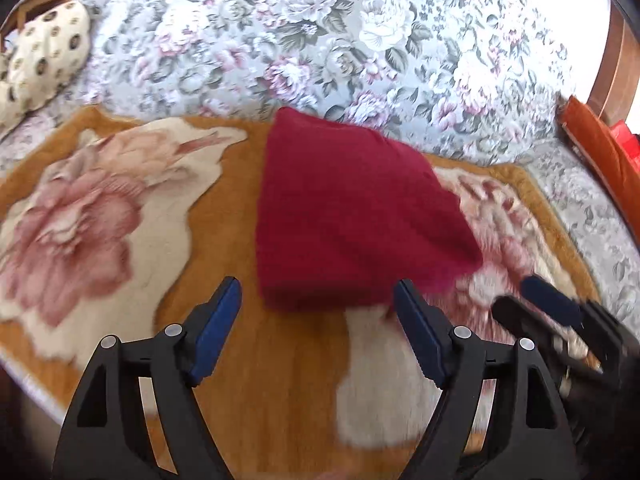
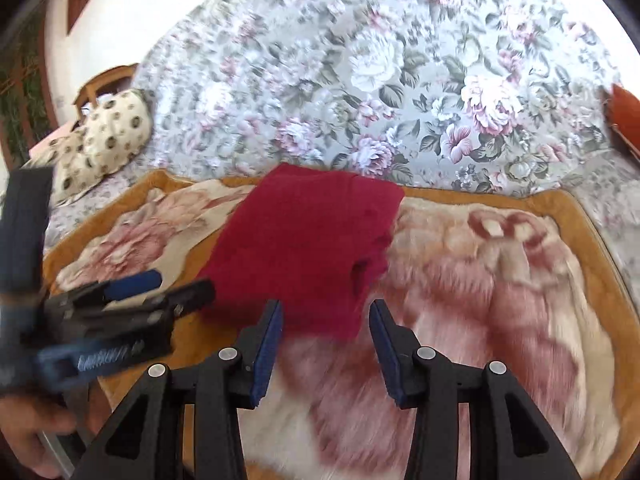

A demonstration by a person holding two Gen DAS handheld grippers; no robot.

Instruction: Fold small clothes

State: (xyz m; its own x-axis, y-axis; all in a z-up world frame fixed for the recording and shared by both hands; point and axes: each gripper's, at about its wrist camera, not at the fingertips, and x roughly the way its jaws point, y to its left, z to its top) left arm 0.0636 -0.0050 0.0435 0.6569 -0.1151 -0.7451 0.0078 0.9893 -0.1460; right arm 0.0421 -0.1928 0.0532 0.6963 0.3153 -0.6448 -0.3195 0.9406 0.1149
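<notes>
Risk: folded red cloth at 12 o'clock springs undone; left gripper, right gripper both wide, empty.

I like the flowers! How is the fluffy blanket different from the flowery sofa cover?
The fluffy blanket has an orange-brown border and huge pink flowers; the sofa cover is grey-blue with many small roses and green leaves. The blanket lies flat under the red cloth; the cover rises behind it. Both are floral.
</notes>
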